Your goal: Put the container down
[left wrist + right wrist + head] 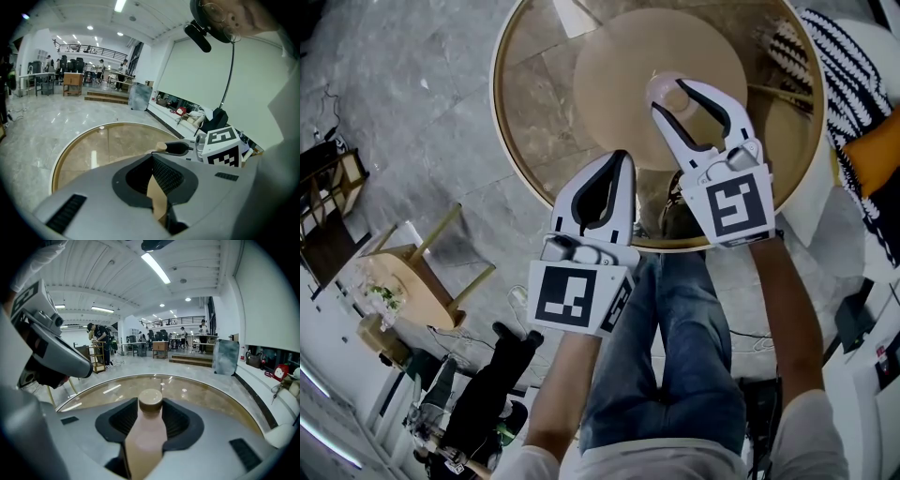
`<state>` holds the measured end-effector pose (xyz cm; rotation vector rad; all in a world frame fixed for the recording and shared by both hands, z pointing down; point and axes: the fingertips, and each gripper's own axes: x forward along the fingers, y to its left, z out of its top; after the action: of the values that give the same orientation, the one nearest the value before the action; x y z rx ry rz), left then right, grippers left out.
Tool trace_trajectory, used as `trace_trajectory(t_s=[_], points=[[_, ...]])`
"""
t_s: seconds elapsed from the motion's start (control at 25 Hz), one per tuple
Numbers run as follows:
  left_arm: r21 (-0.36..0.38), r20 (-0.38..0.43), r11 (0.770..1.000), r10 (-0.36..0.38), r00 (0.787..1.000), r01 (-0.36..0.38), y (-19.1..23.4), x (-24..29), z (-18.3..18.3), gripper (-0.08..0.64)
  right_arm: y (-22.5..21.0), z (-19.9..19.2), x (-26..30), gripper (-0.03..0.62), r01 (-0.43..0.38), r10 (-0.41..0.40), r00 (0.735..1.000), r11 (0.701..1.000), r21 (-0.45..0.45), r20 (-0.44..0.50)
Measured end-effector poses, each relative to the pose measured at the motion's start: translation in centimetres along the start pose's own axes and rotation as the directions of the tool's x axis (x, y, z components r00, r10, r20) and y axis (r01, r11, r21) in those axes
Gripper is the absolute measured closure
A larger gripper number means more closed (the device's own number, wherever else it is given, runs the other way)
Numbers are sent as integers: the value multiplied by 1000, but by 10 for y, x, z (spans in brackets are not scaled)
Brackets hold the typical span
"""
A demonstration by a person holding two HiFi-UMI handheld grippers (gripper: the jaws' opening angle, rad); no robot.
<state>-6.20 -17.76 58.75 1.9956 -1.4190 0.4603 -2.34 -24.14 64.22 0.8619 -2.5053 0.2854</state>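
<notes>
Two grippers reach out over the person's jeans point(675, 347) toward a tan-rimmed round glass table point(539, 103). Nearest, the left gripper point(622, 157) hangs at the table's near edge, its jaw tips met and nothing between them. Just beyond and to its right, well inside the rim, the right gripper point(673, 98) has its jaws spread wide about the container, a pale pink bottle point(146, 437) with a tan cap point(150, 401). We see dark pad on either side of its neck, and we cannot tell whether its base rests on the glass. The bottle is over the table's middle, above the tan disc point(609, 84) beneath the glass; its long axis is upright, cap uppermost. To the left of the bottle and beyond it we find open glass out to the rim. Farther off we note grey stone floor point(412, 103), a wooden chair point(417, 272) at left and a striped cushion point(839, 70) at right. The right gripper view adds steps point(190, 360) and people point(99, 341) under ceiling lights point(157, 268).
</notes>
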Motion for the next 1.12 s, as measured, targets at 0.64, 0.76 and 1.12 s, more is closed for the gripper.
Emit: trace_trajectory(t_s=[0.64,0.76,1.12], points=[[25,21,999,-21,1000,21,-7,-14,9,542,0,-3,-17,437,43,-42,999,999,6,-22],[32,27,999,-28,999,27,-12,-17,11,542,0,-4,-22,440,48,-48,998,999,4,-29],[48,37,998,-29,999,27,-16,-29,16,541,9,-4,-35,473,23,-22,999,999,27,-35]])
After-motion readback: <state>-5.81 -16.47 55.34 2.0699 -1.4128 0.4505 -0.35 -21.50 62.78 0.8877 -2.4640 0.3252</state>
